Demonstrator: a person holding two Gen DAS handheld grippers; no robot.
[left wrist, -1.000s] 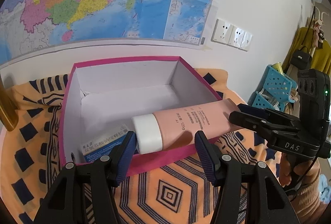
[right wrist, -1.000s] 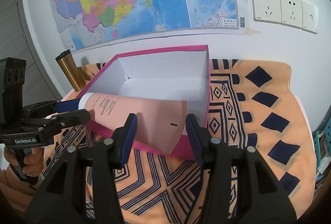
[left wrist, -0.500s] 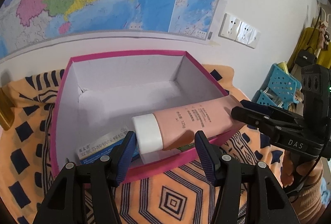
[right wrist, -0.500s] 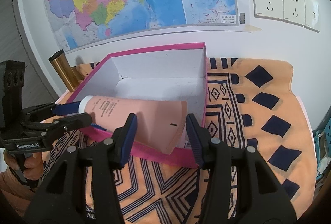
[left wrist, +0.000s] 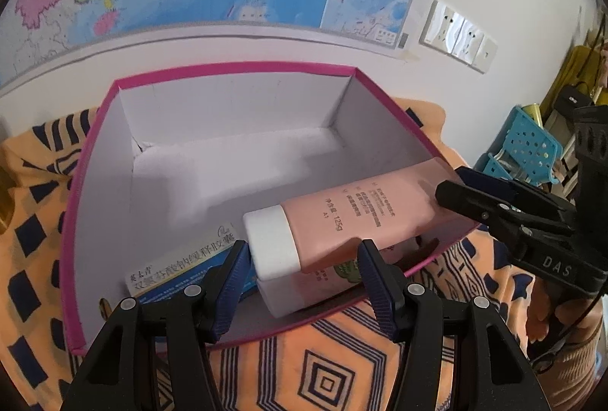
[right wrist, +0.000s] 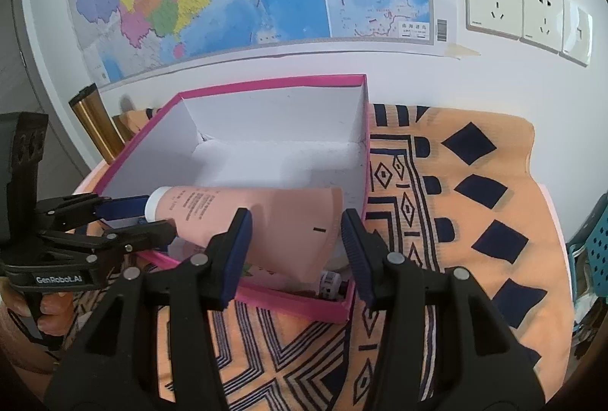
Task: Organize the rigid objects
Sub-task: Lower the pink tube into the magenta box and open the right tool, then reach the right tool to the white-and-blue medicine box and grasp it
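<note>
**Pink tube going down into the pink box, one claw at each end**

At the box's (left wrist: 212, 69) left near corner lies a flat blue-and-white carton (left wrist: 182, 264), glossy card with printed characters. Just right of it, the left claw (left wrist: 302, 282) is clenched on the tube's white cap (left wrist: 271, 245), a smooth, blocky, hard plastic piece. The pink tube (left wrist: 357, 209) runs from there toward the box's right wall, its matte, slightly yielding body widening into a flat crimped tail that overhangs the near rim. The right claw (right wrist: 292, 255) grasps that wide tail. Beneath the tube, inside the box's near edge, sit a white printed carton (left wrist: 288, 291) and a small dark bottle (right wrist: 330, 283).

To do this well, both ends should probably sink together and level, the tail swung inward over the rim first, so the tube settles beside the items below rather than on them. The box is stiff white card with a magenta skin, resting on an orange patterned cloth (right wrist: 475, 221) that covers the table.
</note>
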